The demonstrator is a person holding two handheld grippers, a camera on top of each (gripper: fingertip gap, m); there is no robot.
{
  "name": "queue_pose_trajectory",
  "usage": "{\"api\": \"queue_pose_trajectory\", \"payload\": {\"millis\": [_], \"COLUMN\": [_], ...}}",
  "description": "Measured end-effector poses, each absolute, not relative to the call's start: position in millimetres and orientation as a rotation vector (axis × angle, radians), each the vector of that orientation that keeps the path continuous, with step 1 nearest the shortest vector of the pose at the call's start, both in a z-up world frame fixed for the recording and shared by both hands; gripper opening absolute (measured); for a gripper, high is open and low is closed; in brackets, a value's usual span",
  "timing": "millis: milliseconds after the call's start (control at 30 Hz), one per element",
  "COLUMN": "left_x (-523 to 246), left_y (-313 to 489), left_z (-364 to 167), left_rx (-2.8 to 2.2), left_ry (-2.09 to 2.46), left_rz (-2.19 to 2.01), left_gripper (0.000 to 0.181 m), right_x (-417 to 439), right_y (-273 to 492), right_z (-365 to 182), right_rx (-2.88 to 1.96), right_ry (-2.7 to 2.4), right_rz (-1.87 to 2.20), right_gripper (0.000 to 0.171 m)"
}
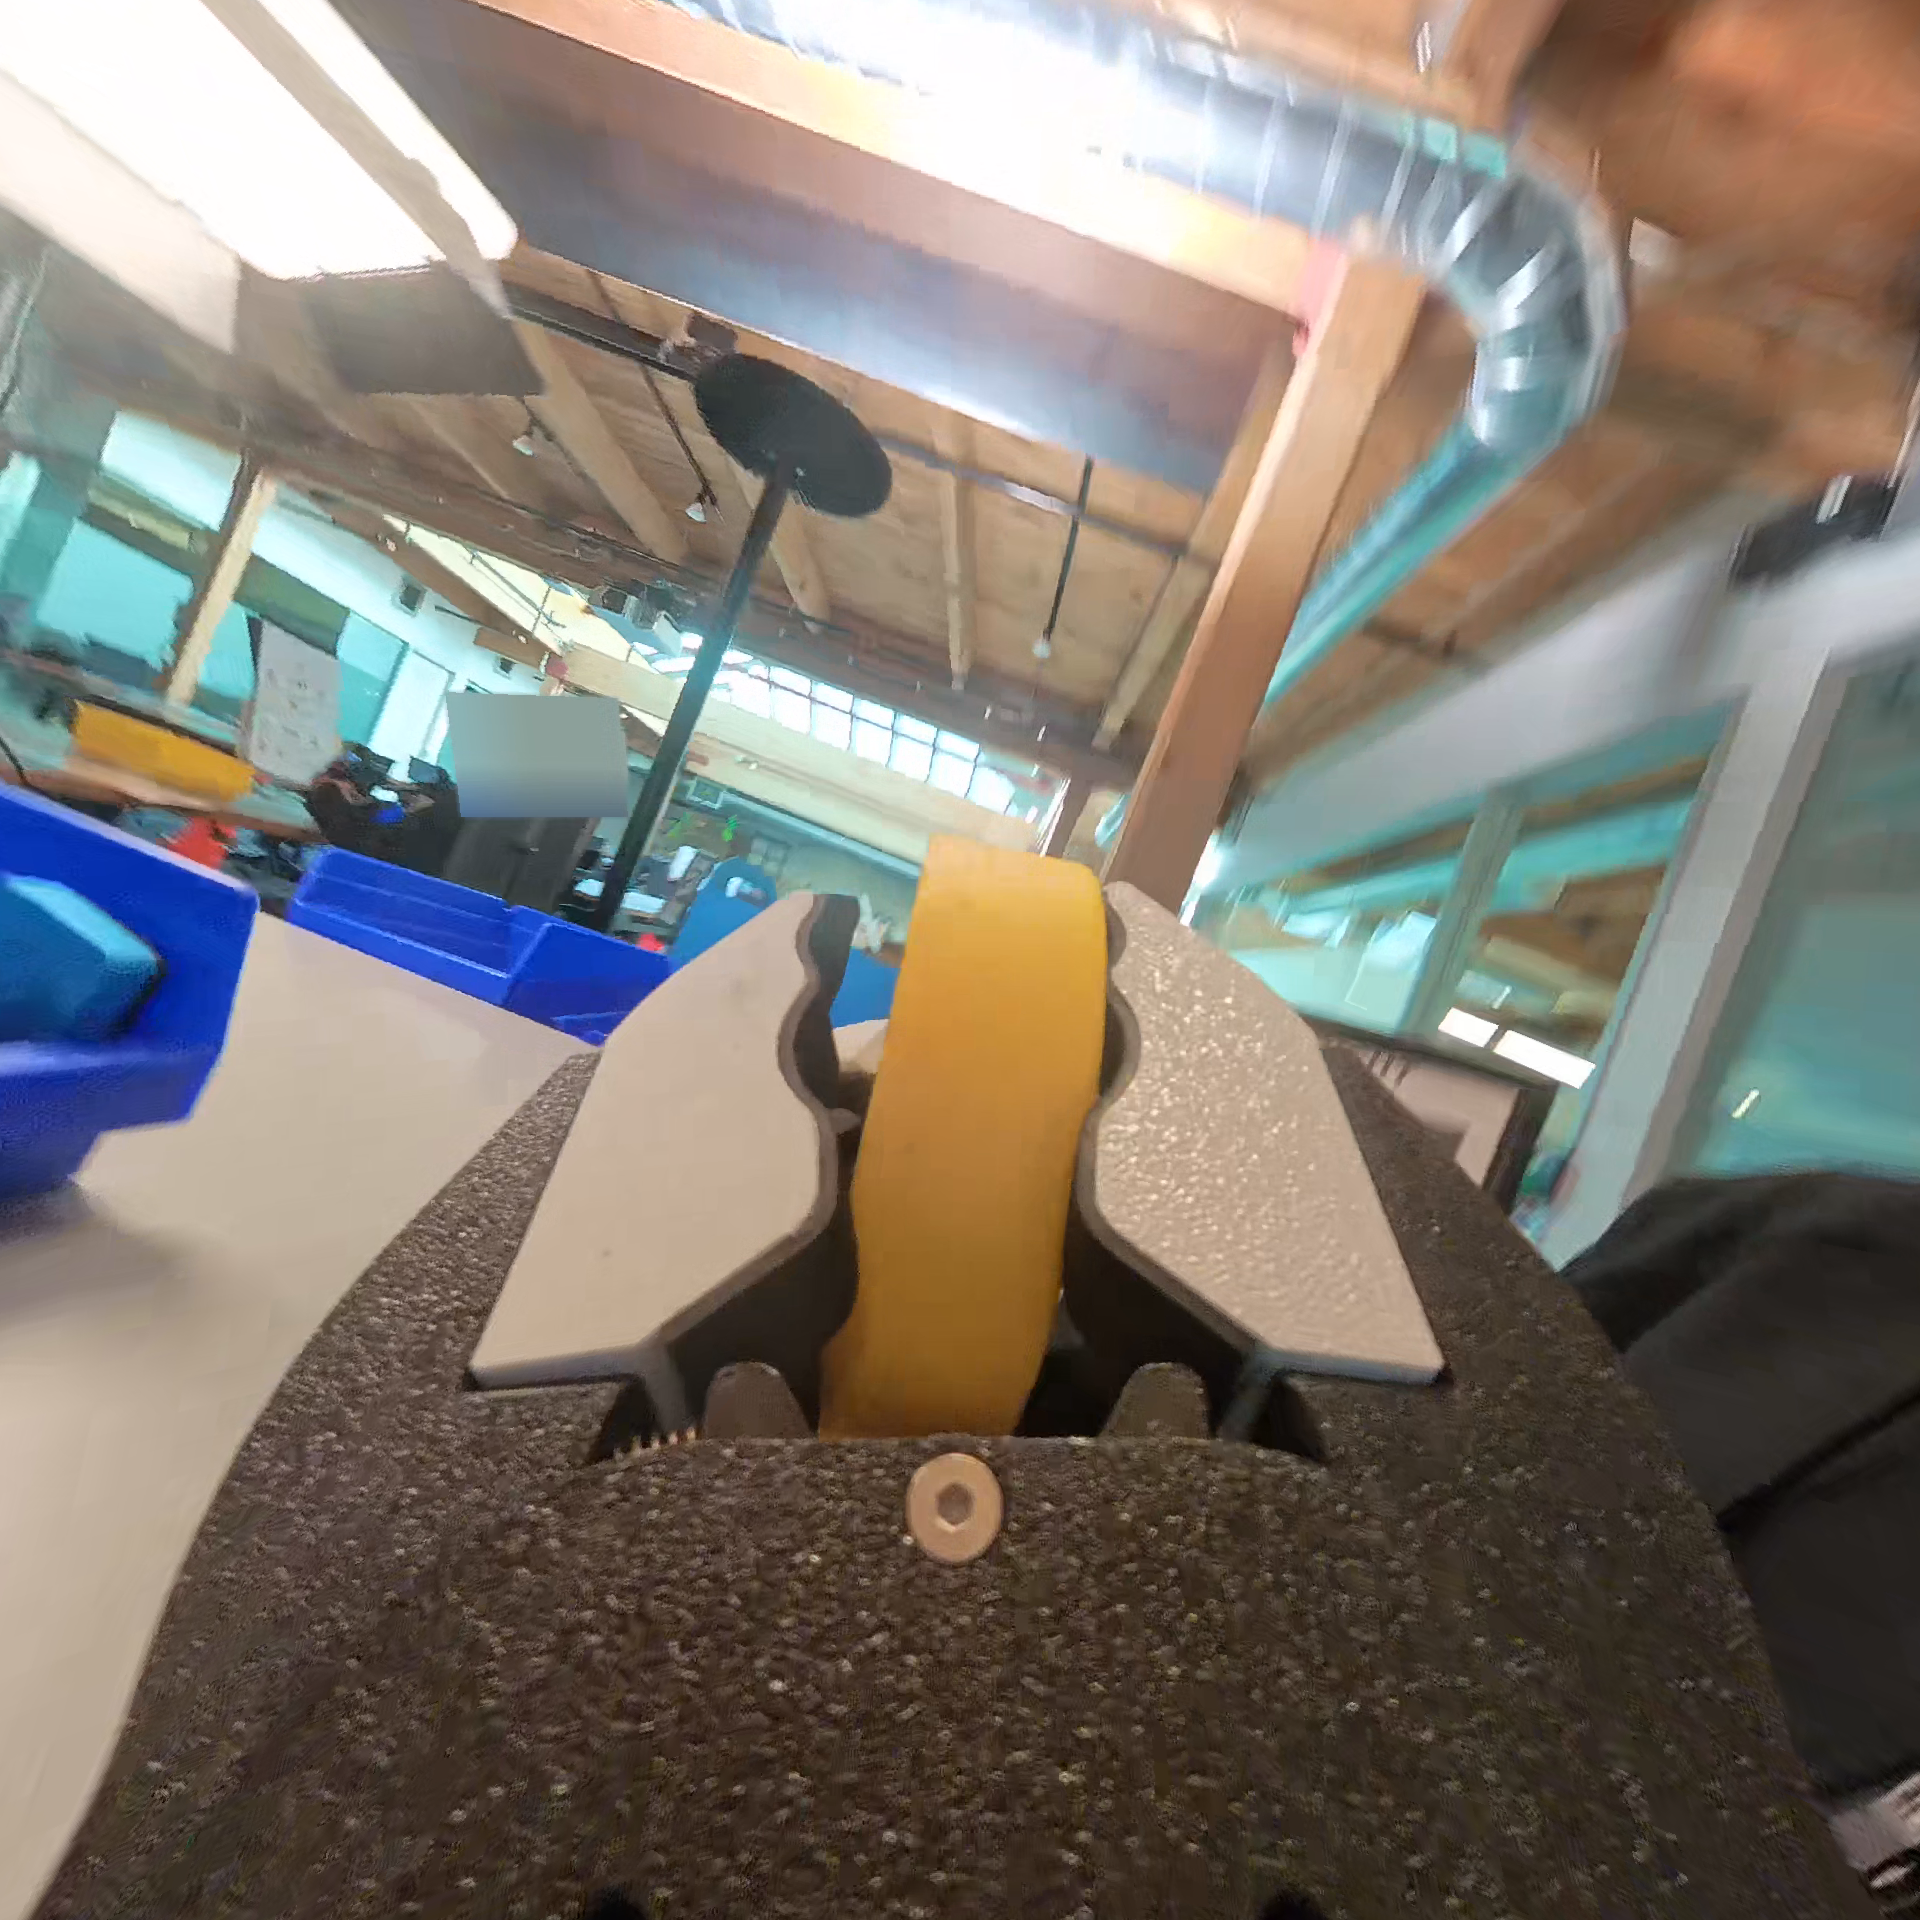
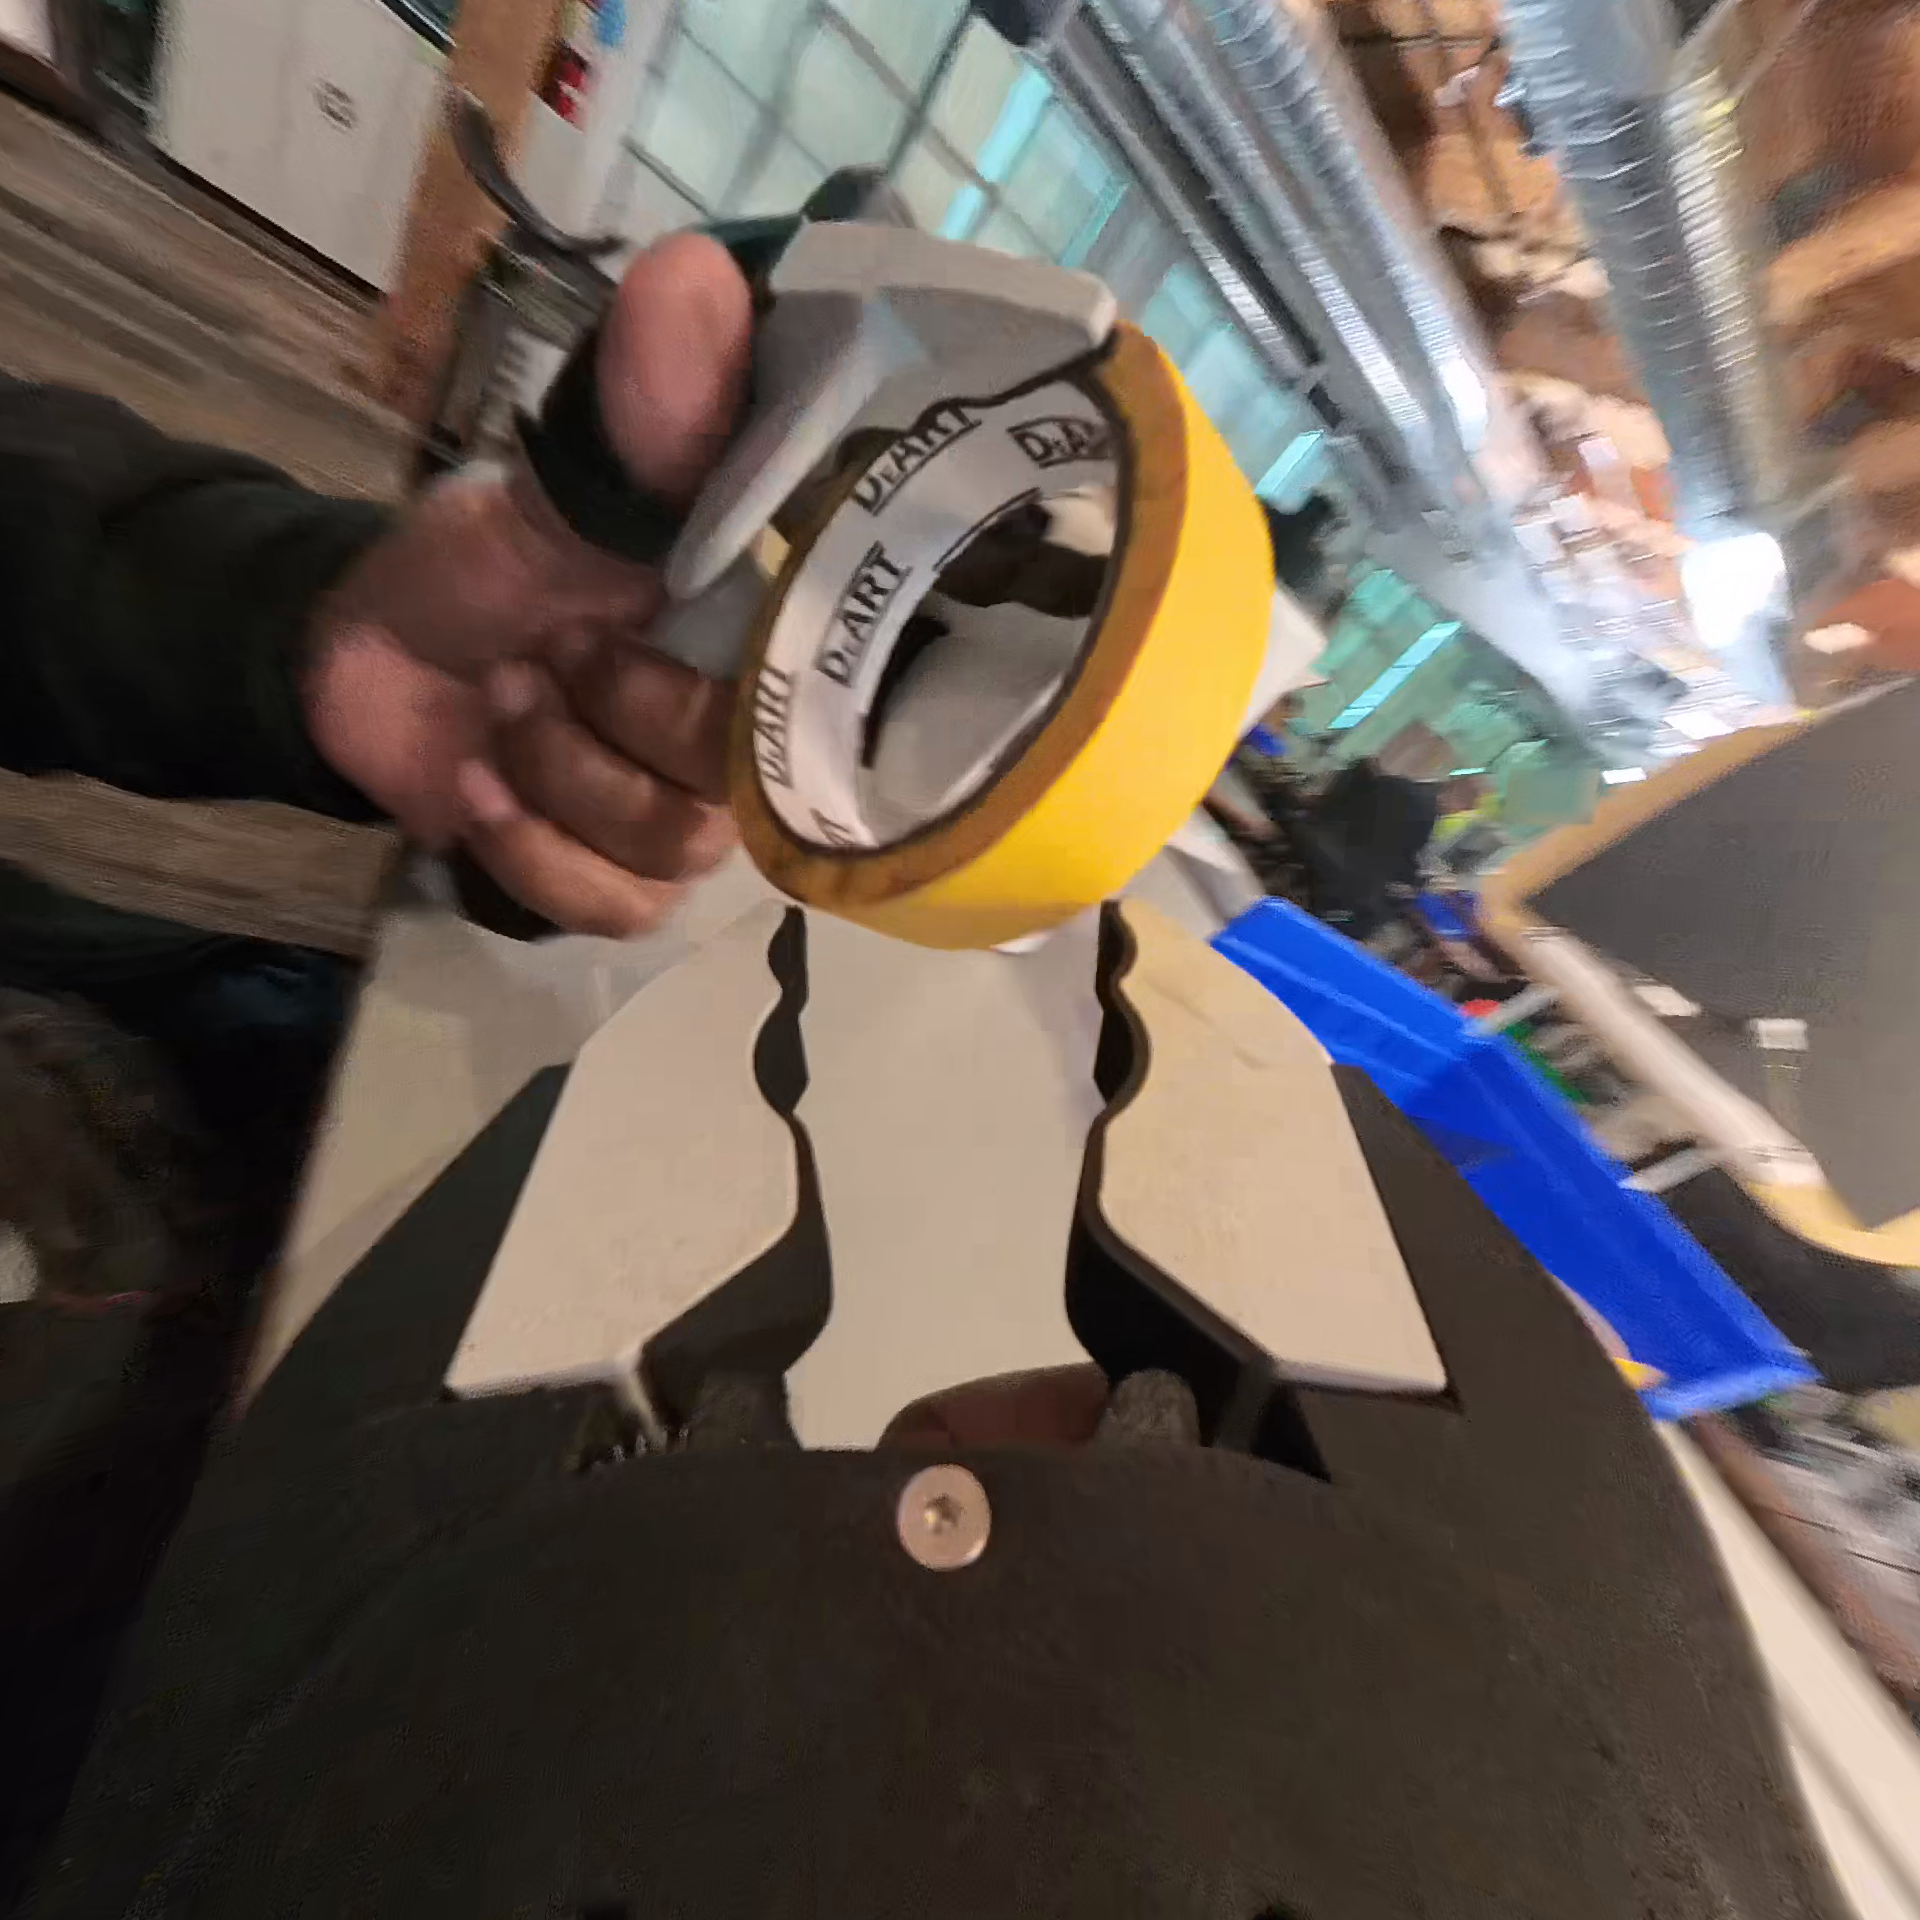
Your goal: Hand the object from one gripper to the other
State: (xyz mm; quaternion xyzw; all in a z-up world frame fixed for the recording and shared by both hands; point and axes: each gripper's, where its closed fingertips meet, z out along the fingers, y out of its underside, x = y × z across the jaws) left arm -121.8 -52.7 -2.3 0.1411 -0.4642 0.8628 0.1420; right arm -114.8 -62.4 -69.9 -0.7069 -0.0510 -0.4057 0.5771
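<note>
A yellow tape roll [image 1: 982,1091] with a white printed core stands edge-on between the fingers of my left gripper [image 1: 966,904], which is shut on its two flat sides. In the right wrist view the same roll [image 2: 1174,665] hangs in the air in the left gripper [image 2: 1039,447], whose grey fingers [image 2: 914,301] clamp it while a person's hand [image 2: 520,675] holds the handle. My right gripper [image 2: 951,914] is open and empty. Its fingertips sit just below the roll's lower edge, close to it but apart. Both views are motion-blurred.
A pale grey table [image 1: 312,1143] lies below, also seen in the right wrist view [image 2: 935,1143]. Blue bins [image 1: 104,1039] [image 1: 468,935] stand on it, and a blue bin [image 2: 1455,1122] is at the right. A dark sleeve [image 1: 1766,1351] is at the right edge.
</note>
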Motion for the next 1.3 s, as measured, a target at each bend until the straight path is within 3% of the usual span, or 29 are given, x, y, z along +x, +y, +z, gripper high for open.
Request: {"api": "queue_pose_trajectory", "payload": {"millis": [33, 167, 367, 867, 1033, 1300], "left_x": [-114.0, -95.8, -107.1, -121.4, -152.2, -154.9], "left_y": [-48.0, -40.8, -60.0, -76.4, -91.3, -92.4], "left_z": [-2.0, -8.6, -19.1, -36.6, -36.5, -39.8], "left_rx": [0.475, 0.613, 0.582, 0.522, 0.396, 0.382], "left_ry": [-1.253, -1.074, -1.152, -1.179, -1.178, -1.263], "left_rz": [2.447, 2.313, 2.211, 1.920, 1.788, 1.784], "left_gripper": [0.047, 0.047, 0.047, 0.047, 0.046, 0.045], "right_x": [-109.4, -101.0, -114.6, -123.4, -124.2, -126.2], "right_y": [-66.1, -73.2, -58.5, -50.4, -54.3, -54.0], "right_z": [-66.3, -58.0, -58.3, -62.2, -50.7, -49.7], "right_rx": [-1.637, -1.587, -1.560, -1.550, -1.496, -1.500], "right_ry": [-0.133, -0.209, -0.249, -0.315, -0.279, -0.265], "right_rz": [-1.071, -1.397, -1.299, -1.303, -1.316, -1.300], "right_gripper": [0.054, 0.064, 0.090, 0.098, 0.114, 0.114]}}
